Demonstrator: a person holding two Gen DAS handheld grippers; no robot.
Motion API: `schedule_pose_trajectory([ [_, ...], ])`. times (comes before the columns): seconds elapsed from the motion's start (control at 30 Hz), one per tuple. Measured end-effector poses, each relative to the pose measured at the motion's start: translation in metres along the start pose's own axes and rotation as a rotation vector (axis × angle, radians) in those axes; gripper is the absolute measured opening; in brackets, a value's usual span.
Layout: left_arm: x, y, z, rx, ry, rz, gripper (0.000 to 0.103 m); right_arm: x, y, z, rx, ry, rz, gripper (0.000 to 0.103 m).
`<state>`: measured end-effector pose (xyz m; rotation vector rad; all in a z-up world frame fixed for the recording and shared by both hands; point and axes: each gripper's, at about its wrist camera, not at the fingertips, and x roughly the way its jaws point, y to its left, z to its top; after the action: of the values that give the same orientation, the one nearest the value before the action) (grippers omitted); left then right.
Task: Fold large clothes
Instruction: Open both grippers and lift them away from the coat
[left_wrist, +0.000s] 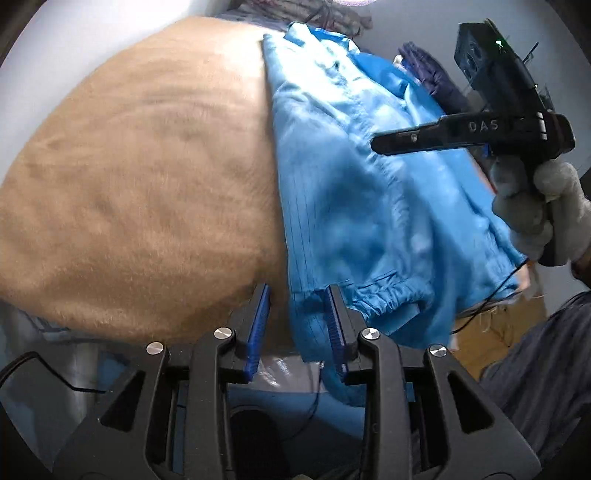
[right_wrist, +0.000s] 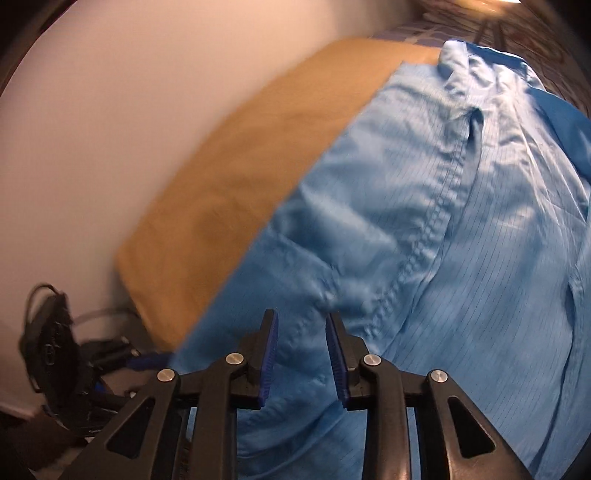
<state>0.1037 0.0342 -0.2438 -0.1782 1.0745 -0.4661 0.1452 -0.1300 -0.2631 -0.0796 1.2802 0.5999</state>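
A large light blue garment (left_wrist: 362, 192) with thin pinstripes lies on a tan cloth-covered surface (left_wrist: 140, 177), its elastic cuff (left_wrist: 388, 295) near the front edge. My left gripper (left_wrist: 299, 291) is open at the garment's left front edge, jaws straddling the hem, holding nothing. My right gripper (left_wrist: 384, 142) hovers above the garment's right side, seen side-on, held by a white-gloved hand (left_wrist: 543, 206). In the right wrist view the right gripper (right_wrist: 301, 317) is open just above the garment (right_wrist: 424, 221), beside a stitched seam (right_wrist: 417, 258).
The tan surface (right_wrist: 240, 177) ends at a white wall (right_wrist: 110, 110). Dark purple clothes (left_wrist: 432, 70) lie past the garment. A black device with cables (right_wrist: 51, 365) sits at the left below the surface edge. A dark grey trouser leg (left_wrist: 546, 354) is at the right.
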Motion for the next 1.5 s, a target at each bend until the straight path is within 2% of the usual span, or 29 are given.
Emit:
schedule_pose_trajectory([
  [0.07,-0.004,-0.001,0.001,0.002,-0.002,0.004,0.029,0.017,-0.006,-0.007,0.02,0.07,-0.054,0.028],
  [0.13,-0.012,-0.004,0.002,0.014,-0.017,0.016,0.029,0.027,-0.014,-0.017,0.046,0.119,-0.067,0.025],
  [0.2,-0.024,-0.005,0.007,0.026,-0.037,0.016,0.029,0.02,-0.014,-0.019,0.046,0.118,-0.054,0.025],
  [0.3,-0.044,-0.005,0.019,0.03,-0.077,0.01,0.029,-0.015,-0.02,-0.022,0.072,0.03,-0.002,0.031],
  [0.4,-0.066,-0.005,0.041,0.014,-0.133,-0.018,0.029,-0.057,-0.03,-0.031,0.08,-0.079,-0.021,0.034],
  [0.43,-0.072,-0.007,0.049,0.012,-0.149,-0.023,0.029,-0.071,-0.035,-0.036,0.092,-0.118,-0.026,0.039],
  [0.5,-0.085,-0.01,0.068,0.028,-0.189,-0.011,0.03,-0.097,-0.049,-0.047,0.131,-0.203,-0.061,0.046],
  [0.57,-0.096,-0.017,0.085,0.048,-0.227,0.012,0.035,-0.119,-0.059,-0.06,0.151,-0.263,-0.116,0.046],
  [0.63,-0.105,-0.024,0.101,0.061,-0.255,0.014,0.045,-0.137,-0.071,-0.067,0.17,-0.297,-0.156,0.051],
  [0.8,-0.121,-0.048,0.14,0.11,-0.294,0.01,0.047,-0.179,-0.113,-0.108,0.255,-0.36,-0.231,0.06],
  [1.0,-0.111,-0.095,0.172,0.178,-0.276,-0.024,0.05,-0.203,-0.176,-0.16,0.39,-0.374,-0.33,0.069],
  [1.03,-0.106,-0.102,0.175,0.185,-0.267,-0.035,0.05,-0.204,-0.185,-0.167,0.414,-0.378,-0.34,0.072],
  [1.23,-0.063,-0.145,0.174,0.215,-0.197,-0.106,0.05,-0.213,-0.244,-0.216,0.578,-0.397,-0.396,0.074],
  [1.33,-0.03,-0.158,0.168,0.209,-0.127,-0.162,0.05,-0.21,-0.275,-0.238,0.685,-0.391,-0.373,0.076],
  [1.43,-0.005,-0.16,0.162,0.181,-0.07,-0.212,0.05,-0.202,-0.299,-0.256,0.786,-0.394,-0.315,0.076],
  [1.5,0.011,-0.158,0.157,0.16,-0.032,-0.236,0.05,-0.195,-0.315,-0.268,0.853,-0.401,-0.224,0.076],
])
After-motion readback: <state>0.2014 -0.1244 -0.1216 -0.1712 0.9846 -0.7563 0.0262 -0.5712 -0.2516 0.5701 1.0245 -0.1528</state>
